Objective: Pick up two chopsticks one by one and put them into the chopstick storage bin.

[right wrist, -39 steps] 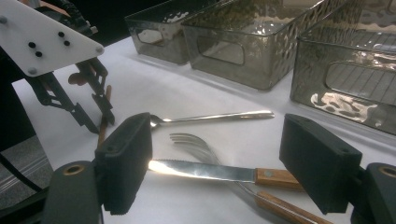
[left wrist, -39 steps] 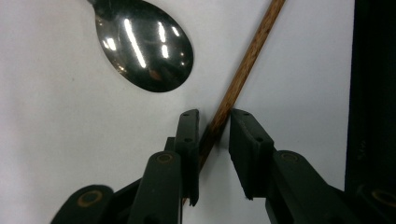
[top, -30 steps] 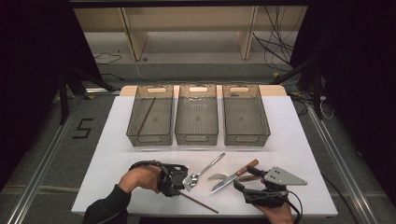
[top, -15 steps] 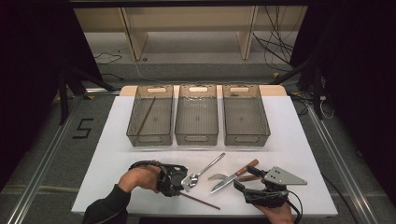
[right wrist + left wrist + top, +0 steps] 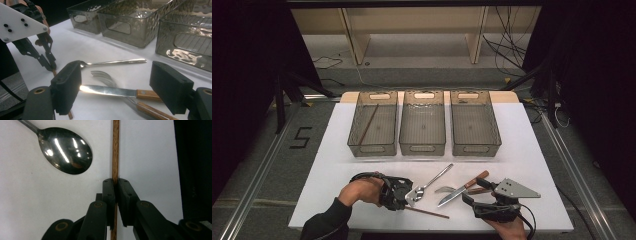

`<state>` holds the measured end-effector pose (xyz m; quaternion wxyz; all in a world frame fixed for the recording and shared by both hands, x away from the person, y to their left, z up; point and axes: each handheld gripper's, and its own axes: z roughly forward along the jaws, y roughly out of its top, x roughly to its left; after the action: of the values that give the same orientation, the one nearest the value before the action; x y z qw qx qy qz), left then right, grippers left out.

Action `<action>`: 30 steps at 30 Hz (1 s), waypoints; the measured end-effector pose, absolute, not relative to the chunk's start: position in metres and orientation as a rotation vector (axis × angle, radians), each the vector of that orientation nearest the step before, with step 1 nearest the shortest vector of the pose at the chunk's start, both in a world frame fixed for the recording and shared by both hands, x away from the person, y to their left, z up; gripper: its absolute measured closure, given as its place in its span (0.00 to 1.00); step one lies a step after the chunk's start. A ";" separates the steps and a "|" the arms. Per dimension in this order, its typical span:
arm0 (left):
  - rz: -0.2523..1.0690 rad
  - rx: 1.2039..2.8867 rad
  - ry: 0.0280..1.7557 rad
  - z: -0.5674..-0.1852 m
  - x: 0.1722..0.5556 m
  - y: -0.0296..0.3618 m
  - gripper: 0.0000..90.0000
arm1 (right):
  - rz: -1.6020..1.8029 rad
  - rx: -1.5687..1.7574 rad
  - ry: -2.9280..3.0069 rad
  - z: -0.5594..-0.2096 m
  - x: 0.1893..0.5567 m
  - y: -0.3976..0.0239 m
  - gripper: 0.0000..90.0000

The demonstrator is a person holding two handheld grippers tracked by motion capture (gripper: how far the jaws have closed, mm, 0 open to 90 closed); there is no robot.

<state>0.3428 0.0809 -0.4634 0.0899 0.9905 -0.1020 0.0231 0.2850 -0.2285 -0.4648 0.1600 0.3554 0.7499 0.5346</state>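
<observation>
My left gripper (image 5: 115, 182) is shut on a thin wooden chopstick (image 5: 115, 150) that lies on the white table. In the high view this gripper (image 5: 406, 202) is at the front left, and the chopstick (image 5: 428, 213) runs right from it. A steel spoon (image 5: 66, 150) rests just beside the jaws. My right gripper (image 5: 117, 87) stands open low over a wood-handled knife (image 5: 112, 91) and a fork (image 5: 105, 76). The spoon (image 5: 112, 62) lies beyond them. In the high view the right gripper (image 5: 476, 194) is at the front right, next to the knife (image 5: 462, 189).
Three clear grey bins stand in a row at the back of the table: left (image 5: 373, 145), middle (image 5: 422, 145), right (image 5: 475, 145). The left bin holds another chopstick (image 5: 368, 124). The table's front edge (image 5: 437, 231) is close behind both hands.
</observation>
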 end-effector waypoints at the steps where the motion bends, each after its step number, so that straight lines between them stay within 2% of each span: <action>1: 0.071 2.945 -0.308 -0.463 0.343 0.081 0.93 | 1.528 1.015 2.142 -0.465 0.285 -0.229 0.29; 9: 0.081 2.952 -0.309 -0.462 0.342 0.083 0.94 | 1.529 1.010 2.141 -0.464 0.285 -0.229 0.29; 30: 0.043 2.966 -0.156 -0.452 0.344 0.100 0.94 | 1.529 1.011 2.143 -0.464 0.285 -0.229 0.29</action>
<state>0.3440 0.0999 -0.4519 0.0854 0.9949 -0.0523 0.0143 0.2850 -0.2288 -0.4643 0.1601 0.3539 0.7501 0.5352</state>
